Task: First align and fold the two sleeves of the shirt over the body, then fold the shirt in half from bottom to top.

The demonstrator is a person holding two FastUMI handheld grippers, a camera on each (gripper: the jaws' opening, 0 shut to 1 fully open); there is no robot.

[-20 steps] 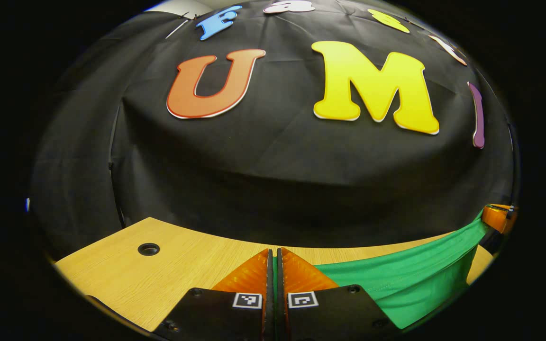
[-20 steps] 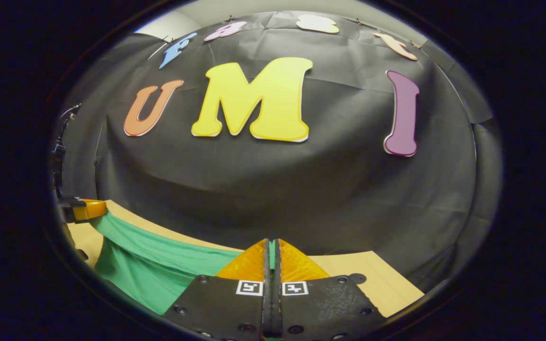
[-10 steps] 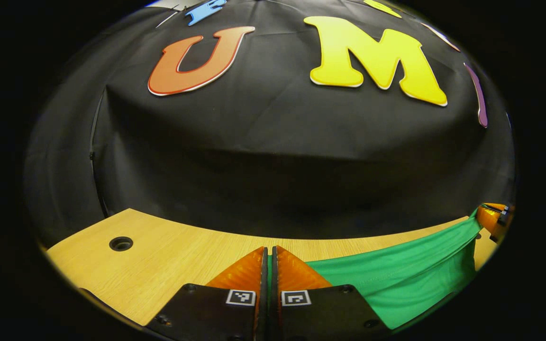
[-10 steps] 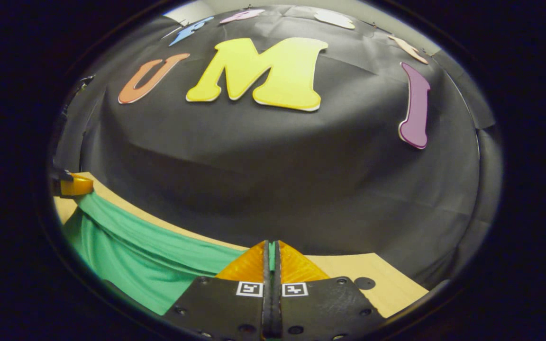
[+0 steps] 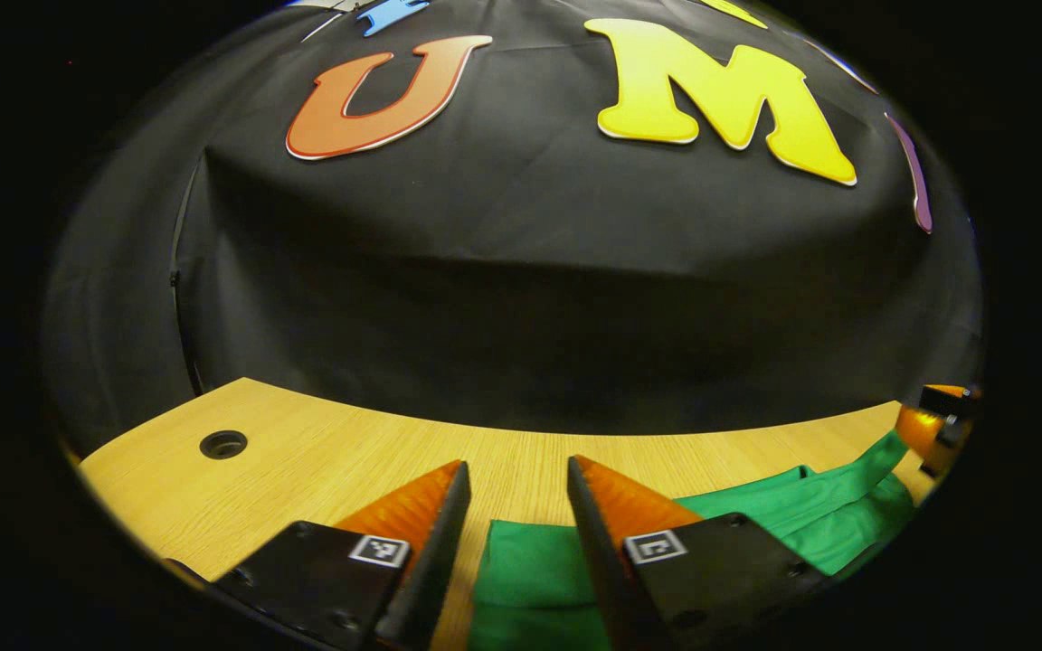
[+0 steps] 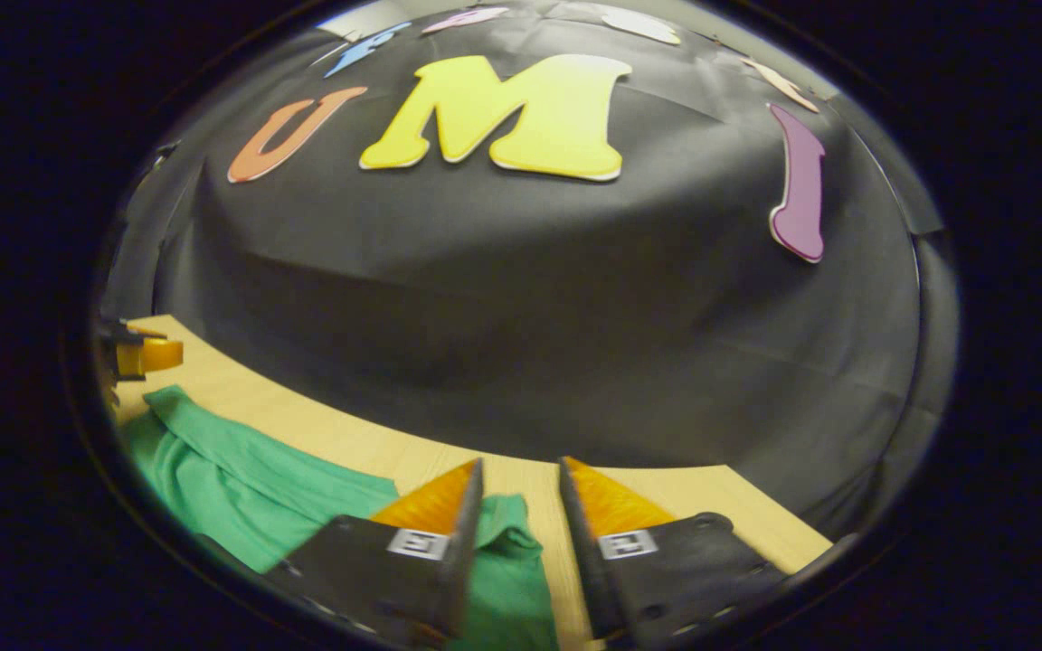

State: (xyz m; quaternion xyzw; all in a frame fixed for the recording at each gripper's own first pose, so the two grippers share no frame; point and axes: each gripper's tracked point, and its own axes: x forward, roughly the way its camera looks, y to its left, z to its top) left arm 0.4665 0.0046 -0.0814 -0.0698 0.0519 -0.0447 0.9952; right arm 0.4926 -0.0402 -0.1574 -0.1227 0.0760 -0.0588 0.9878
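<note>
The green shirt (image 5: 530, 579) lies on the wooden table (image 5: 322, 461), its edge stretching off to the right in the left gripper view. My left gripper (image 5: 514, 479) stands open just above it, a corner of the cloth lying loose between the fingers. In the right gripper view the green shirt (image 6: 241, 470) spreads to the left, and a bunched corner sits under my open right gripper (image 6: 521, 475). Each view catches the other gripper at its edge: the right one (image 5: 933, 429) and the left one (image 6: 141, 354).
The table (image 6: 711, 506) ends at the black cloth wall behind. A round cable hole (image 5: 223, 444) sits in the tabletop to the far left, and bare wood lies left of the shirt there.
Both grippers were shut on the raised, taut shirt edge. Both have opened, and the cloth has dropped onto the table and gone slack.
</note>
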